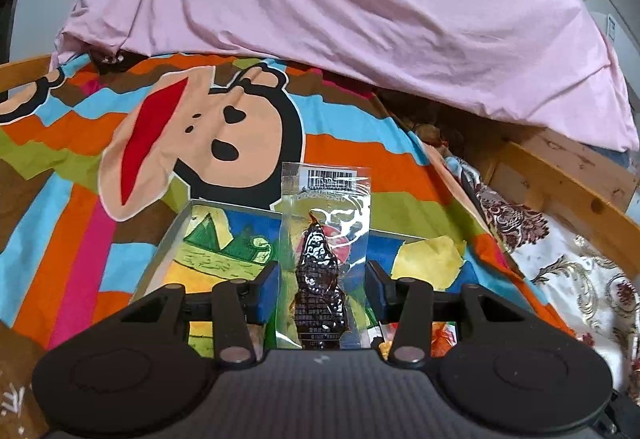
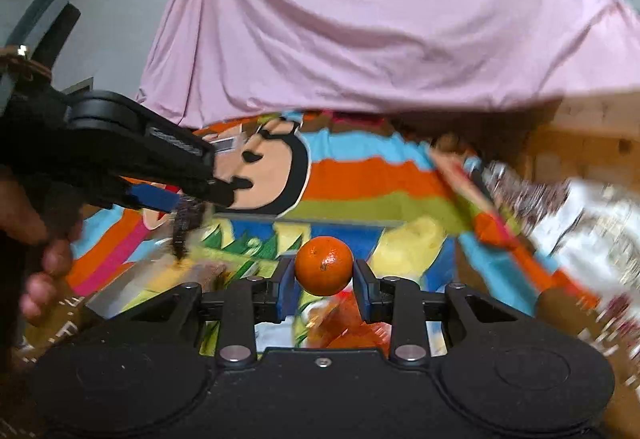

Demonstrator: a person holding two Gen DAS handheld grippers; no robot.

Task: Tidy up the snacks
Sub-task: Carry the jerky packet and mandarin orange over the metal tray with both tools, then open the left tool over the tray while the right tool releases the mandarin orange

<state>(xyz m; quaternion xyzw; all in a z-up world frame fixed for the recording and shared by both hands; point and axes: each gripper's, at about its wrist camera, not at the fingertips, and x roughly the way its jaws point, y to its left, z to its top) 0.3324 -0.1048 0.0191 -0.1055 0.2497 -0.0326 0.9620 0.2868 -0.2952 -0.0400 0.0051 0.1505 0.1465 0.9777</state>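
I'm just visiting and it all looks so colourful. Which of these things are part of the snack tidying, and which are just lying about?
Part of the job:
- clear snack packet held in the left gripper
- orange held in the right gripper
- painted tray below them
- orange wrappers in the tray

Just lying about:
- monkey blanket
- pink sheet
- wooden bed frame
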